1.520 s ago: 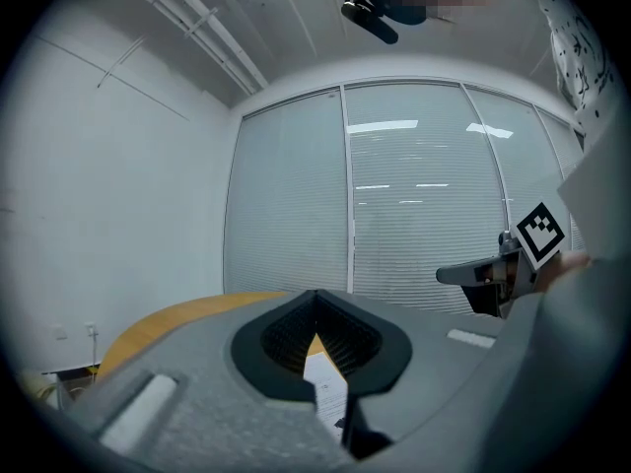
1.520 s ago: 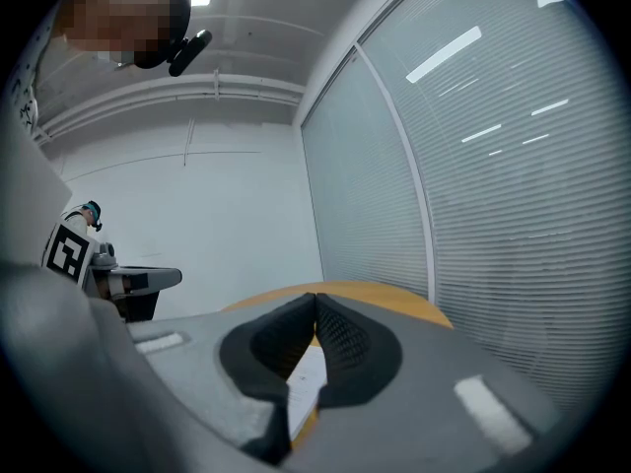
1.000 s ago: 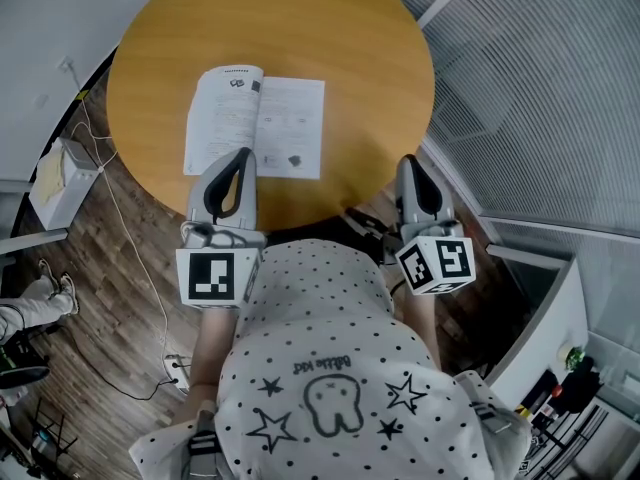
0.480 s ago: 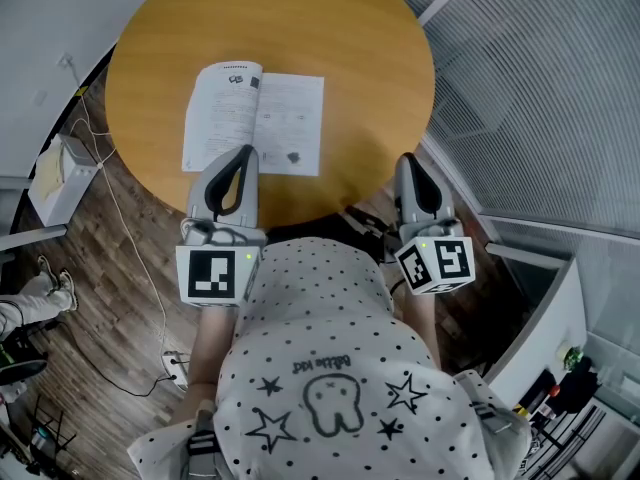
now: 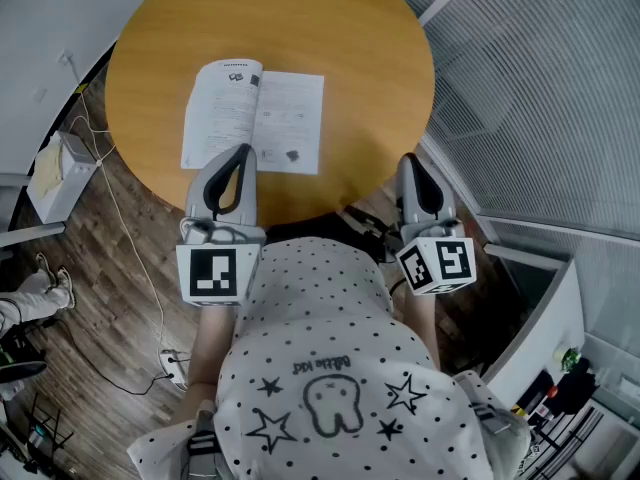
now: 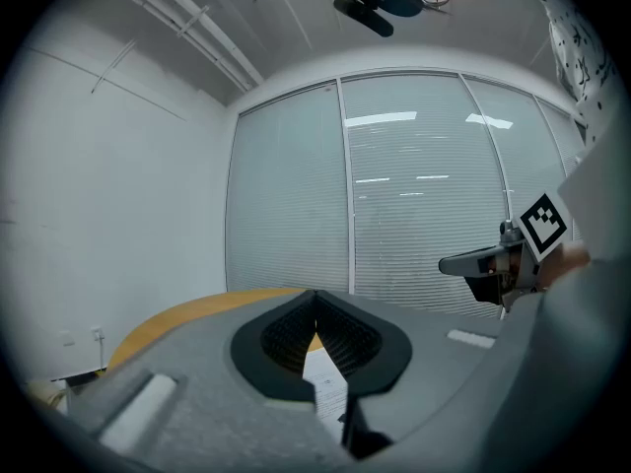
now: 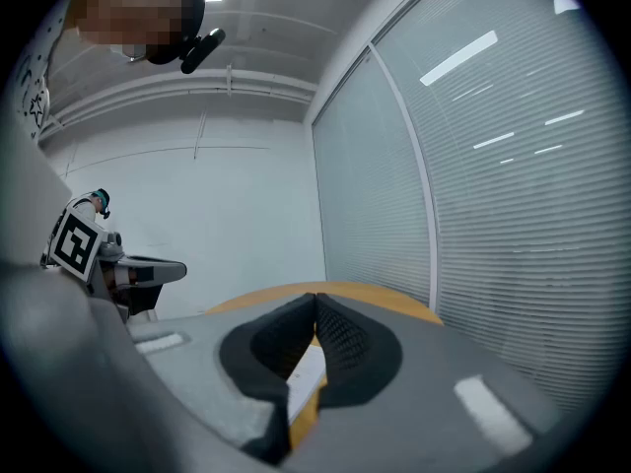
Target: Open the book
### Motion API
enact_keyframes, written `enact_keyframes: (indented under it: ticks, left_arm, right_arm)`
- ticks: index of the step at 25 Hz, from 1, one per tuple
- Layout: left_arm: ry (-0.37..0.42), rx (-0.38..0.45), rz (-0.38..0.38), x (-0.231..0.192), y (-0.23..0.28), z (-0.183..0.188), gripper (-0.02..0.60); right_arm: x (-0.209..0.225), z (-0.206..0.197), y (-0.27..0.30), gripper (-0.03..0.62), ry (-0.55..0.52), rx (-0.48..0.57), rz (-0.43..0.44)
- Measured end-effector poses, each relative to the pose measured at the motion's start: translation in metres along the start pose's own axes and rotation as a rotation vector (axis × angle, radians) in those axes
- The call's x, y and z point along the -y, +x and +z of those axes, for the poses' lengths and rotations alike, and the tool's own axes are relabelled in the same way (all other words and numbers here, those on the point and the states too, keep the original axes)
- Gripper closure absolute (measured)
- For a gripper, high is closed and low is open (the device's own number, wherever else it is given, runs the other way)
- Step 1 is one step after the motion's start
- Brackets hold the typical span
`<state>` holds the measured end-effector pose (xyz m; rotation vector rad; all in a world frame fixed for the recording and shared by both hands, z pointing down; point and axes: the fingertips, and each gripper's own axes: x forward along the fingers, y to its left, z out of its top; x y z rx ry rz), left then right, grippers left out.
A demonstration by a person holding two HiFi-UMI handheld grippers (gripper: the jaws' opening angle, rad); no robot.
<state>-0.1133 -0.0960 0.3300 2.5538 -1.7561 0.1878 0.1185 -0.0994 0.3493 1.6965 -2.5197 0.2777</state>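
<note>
Fingers (image 6: 281, 338) of the left gripper (image 5: 240, 154) are pressed together on nothing, tips over the near edge of the open book (image 5: 255, 118) on the round table (image 5: 340, 38). Right gripper (image 5: 410, 161), likewise closed and empty, sits well apart to the book's right.

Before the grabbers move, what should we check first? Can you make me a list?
1. Book lies open: ok.
2. Book wholly on the table, nothing hanging over the rim: ok.
3. Left gripper fingers together, holding nothing: ok.
4. Right gripper fingers together, holding nothing: ok.
5. Left gripper clear of the book's near edge: cannot tell; they overlap in the head view.
</note>
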Motion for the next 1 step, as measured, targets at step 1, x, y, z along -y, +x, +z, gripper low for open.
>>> enact_keyframes:
  ticks: [1]
  left_arm:
    - [-0.006,0.0,0.001,0.0004,-0.0002,0.001,0.572]
  right_arm:
    - [0.0005,0.0005,-0.0006,0.591,0.0,0.001,-0.001]
